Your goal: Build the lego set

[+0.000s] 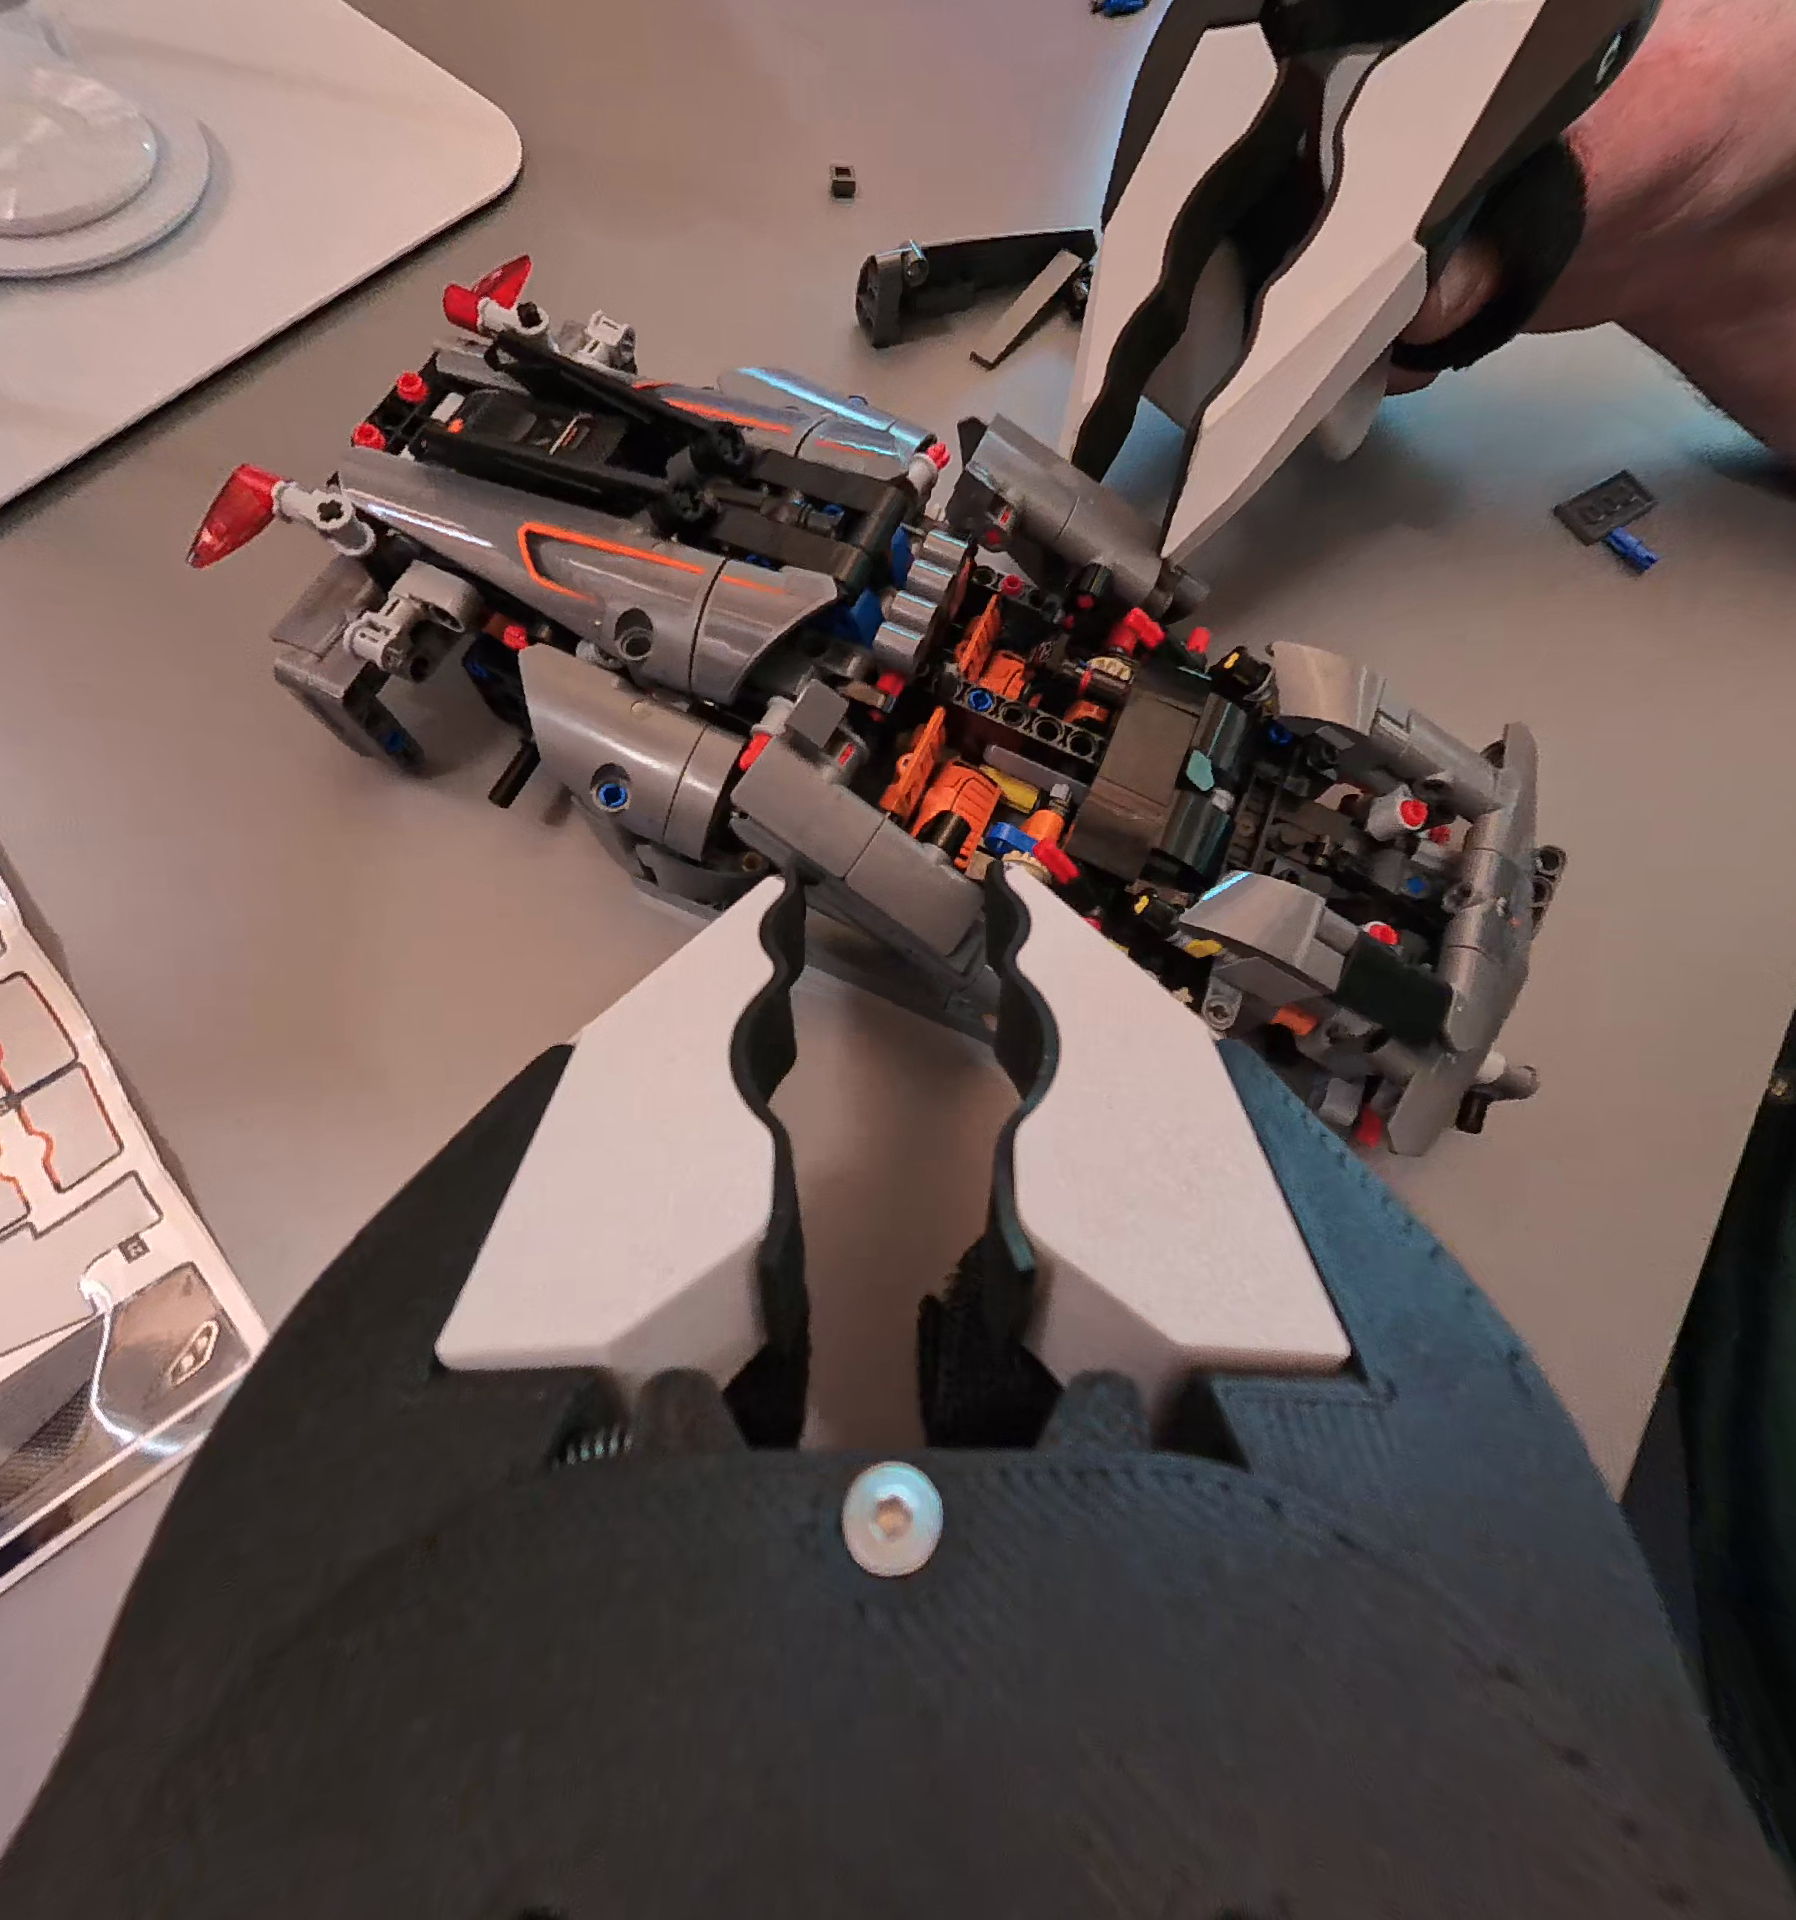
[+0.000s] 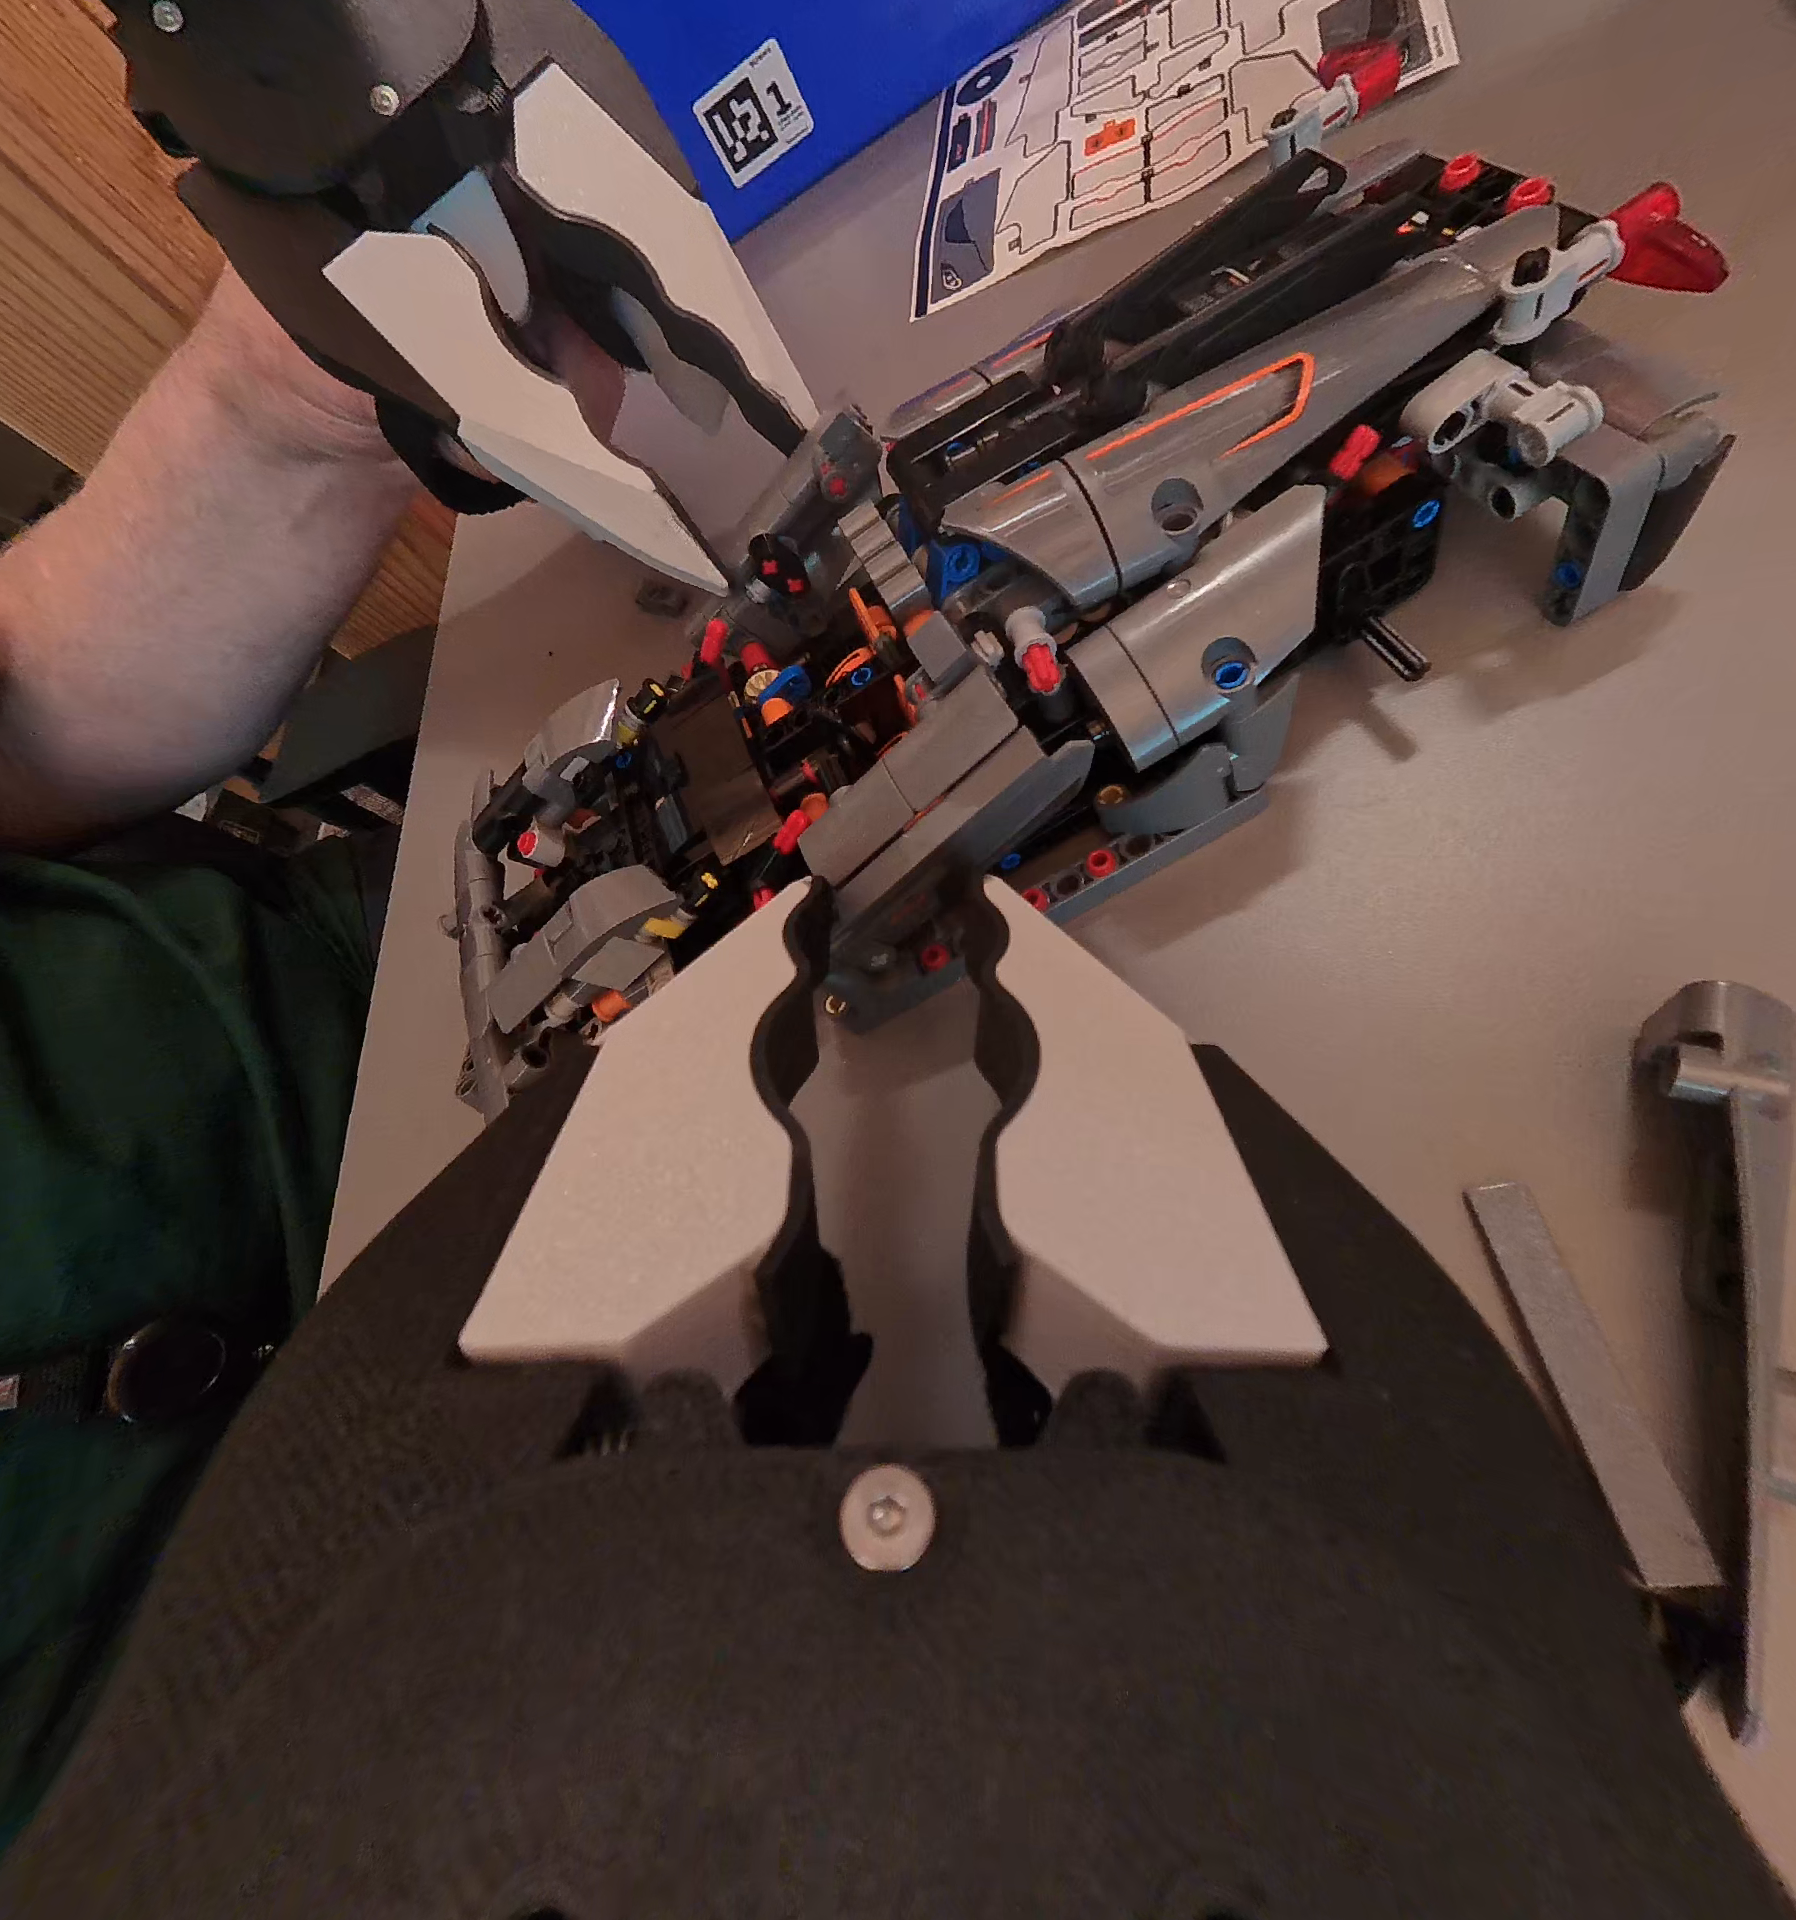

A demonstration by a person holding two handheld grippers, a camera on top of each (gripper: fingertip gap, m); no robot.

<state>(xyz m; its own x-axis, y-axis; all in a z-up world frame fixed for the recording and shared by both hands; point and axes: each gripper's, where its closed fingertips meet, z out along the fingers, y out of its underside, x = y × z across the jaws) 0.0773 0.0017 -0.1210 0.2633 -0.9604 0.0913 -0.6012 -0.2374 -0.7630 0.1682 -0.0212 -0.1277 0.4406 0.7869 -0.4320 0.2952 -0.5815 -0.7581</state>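
The grey, black and orange Lego car (image 1: 686,582) lies on the grey table, red tail lights at the far left. My left gripper (image 1: 894,894) is closed around the near grey door panel (image 1: 873,842). My right gripper (image 1: 1133,509) comes in from the top right and grips the far grey door panel (image 1: 1060,499). In the right wrist view the car (image 2: 1185,488) runs to the upper right. There my right gripper (image 2: 899,899) holds its grey door panel (image 2: 915,831), and the left gripper (image 2: 764,509) holds the opposite panel (image 2: 832,457).
A sticker sheet (image 1: 42,1143) lies at the left and also shows in the right wrist view (image 2: 1133,135) beside a blue box (image 2: 852,83). Loose dark parts (image 1: 967,281), a dark tile (image 1: 1606,506) and a blue pin (image 1: 1632,549) lie behind the car. Grey parts (image 2: 1725,1195) lie at the right. The tips of one gripper are about 10 cm away from the tips of the other.
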